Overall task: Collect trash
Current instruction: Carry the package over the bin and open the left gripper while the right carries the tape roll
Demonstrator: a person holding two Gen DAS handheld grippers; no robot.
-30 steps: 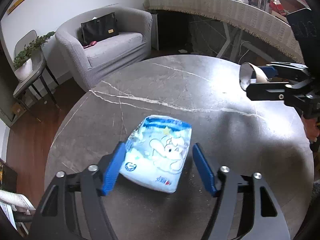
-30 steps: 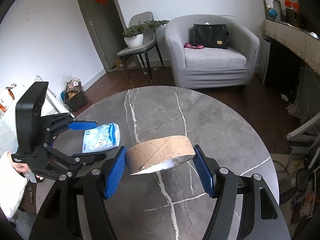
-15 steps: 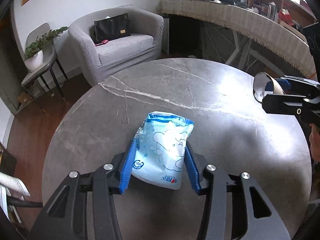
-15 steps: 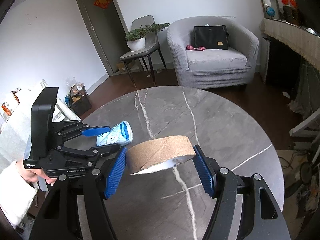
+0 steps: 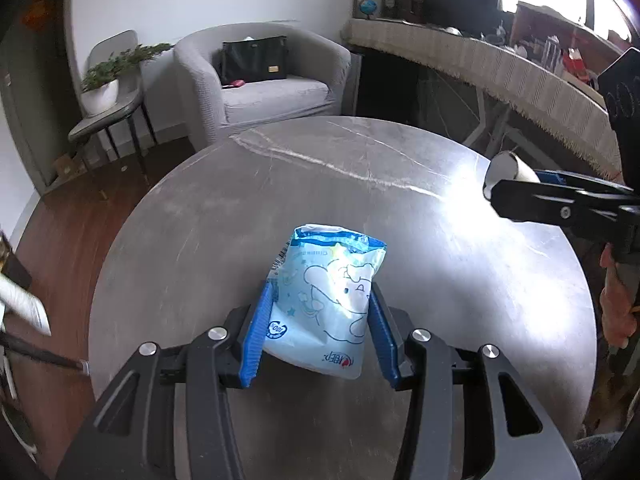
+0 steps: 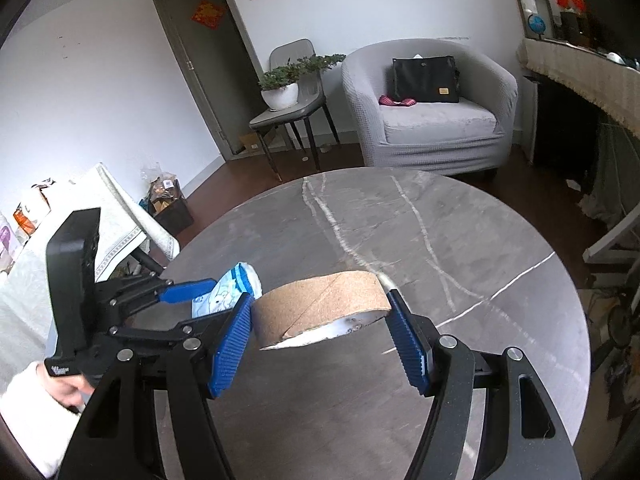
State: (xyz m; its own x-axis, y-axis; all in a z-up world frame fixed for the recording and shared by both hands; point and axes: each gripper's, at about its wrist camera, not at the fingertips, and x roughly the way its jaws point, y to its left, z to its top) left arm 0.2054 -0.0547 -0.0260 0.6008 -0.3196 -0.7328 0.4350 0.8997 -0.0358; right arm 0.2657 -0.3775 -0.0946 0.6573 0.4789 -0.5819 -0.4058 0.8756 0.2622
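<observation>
A light-blue snack packet [image 5: 336, 256] with a cartoon print stands upright between the blue pads of my left gripper [image 5: 320, 296], which is shut on its lower half just above the round grey marble table [image 5: 360, 184]. My right gripper [image 6: 320, 298] is shut on a brown cardboard tape roll [image 6: 312, 300], held sideways over the table. In the left wrist view the right gripper [image 5: 520, 184] reaches in from the right edge with the roll [image 5: 508, 164] at its tip. In the right wrist view the left gripper [image 6: 208, 296] and packet [image 6: 236, 284] sit at the table's left rim.
A grey armchair [image 6: 432, 120] with a black bag stands beyond the table. Next to it is a chair with a potted plant [image 6: 280, 88]. A long cloth-draped desk [image 5: 500, 68] runs along the right. A white-covered surface [image 6: 108, 216] lies left of the table.
The left jaws closed onto the packet, which lay flat and now stands tilted up in the grip. Both grippers shifted across the table; the right kept hold of the roll.
</observation>
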